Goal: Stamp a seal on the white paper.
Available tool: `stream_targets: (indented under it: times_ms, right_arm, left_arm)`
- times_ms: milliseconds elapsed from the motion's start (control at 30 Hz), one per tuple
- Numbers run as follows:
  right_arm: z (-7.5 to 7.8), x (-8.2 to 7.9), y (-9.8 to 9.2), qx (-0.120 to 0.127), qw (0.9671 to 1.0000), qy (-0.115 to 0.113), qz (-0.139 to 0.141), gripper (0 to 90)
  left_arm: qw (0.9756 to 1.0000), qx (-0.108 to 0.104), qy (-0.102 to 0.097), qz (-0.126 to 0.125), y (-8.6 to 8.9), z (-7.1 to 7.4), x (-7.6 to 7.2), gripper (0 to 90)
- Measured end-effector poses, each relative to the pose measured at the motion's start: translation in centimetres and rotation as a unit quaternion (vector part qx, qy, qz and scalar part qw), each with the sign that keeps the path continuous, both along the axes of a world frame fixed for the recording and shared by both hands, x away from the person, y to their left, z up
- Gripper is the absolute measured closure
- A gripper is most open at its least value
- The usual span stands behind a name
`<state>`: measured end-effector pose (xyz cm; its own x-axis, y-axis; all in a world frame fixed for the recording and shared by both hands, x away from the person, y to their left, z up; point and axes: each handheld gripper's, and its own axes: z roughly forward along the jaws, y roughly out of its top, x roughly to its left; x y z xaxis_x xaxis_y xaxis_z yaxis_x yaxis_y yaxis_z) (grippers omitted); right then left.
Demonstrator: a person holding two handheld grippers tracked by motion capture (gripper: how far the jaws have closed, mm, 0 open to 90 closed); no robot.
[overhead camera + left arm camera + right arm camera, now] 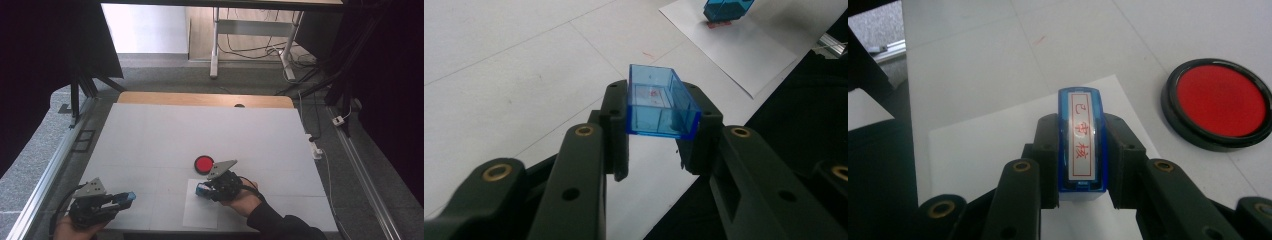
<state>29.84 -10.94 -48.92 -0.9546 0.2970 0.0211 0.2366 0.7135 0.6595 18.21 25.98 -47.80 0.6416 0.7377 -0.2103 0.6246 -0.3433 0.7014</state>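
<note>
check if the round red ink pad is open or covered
Open: the round red ink pad shows its bare red surface inside its black rim, no lid on it.

It looked like a lab or a recording studio. Black curtains (45, 45) hung on both sides, metal rails (47, 167) ran beside the white counter (200, 130), and loose cables (260, 50) lay on the grey carpet floor (165, 75) behind.

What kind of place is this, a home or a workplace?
Probably a lab or recording workspace, not a home. A white-covered table stands between aluminium rails and black curtains, and loose cables lie on the grey floor under a bare desk frame behind.
</note>
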Motion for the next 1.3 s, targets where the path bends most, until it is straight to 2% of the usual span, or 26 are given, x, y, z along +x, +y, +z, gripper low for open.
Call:
stream_targets:
  times_ms: [567,1300]
  right_arm:
    - [1.9,-0.5,-0.9,0.039,0.9992,0.004,-0.004,71.1]
    - [4.6,-1.1,-3.0,0.093,0.9954,-0.018,-0.018,71.1]
  left_arm:
    - [1.0,0.0,0.002,-0.002,0.0,0.0,0.0,67.5]
    - [1.0,-0.002,0.003,-0.004,0.0,0.0,0.0,67.6]
